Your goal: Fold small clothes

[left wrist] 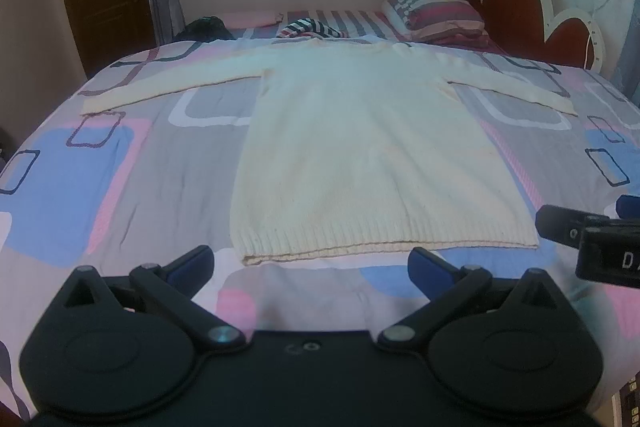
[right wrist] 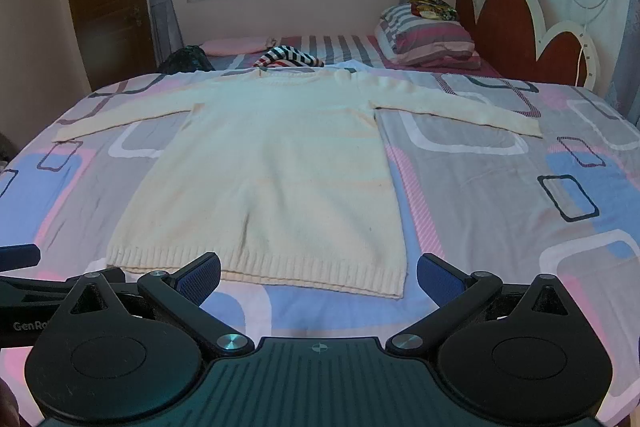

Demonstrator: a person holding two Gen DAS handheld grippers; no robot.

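left gripper (left wrist: 311, 261): jaws wide, empty | right gripper (right wrist: 319, 269): jaws wide, empty | cream sweater (left wrist: 360, 155): flat on bedspread (left wrist: 60, 187), sleeves outspread, hem just ahead of both grippers, untouched

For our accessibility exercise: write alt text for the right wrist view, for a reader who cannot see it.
A cream knitted sweater lies flat, sleeves spread, on a patterned bedspread, its hem nearest the camera. The open right gripper hovers just short of the hem, holding nothing. Pillows lie beyond.
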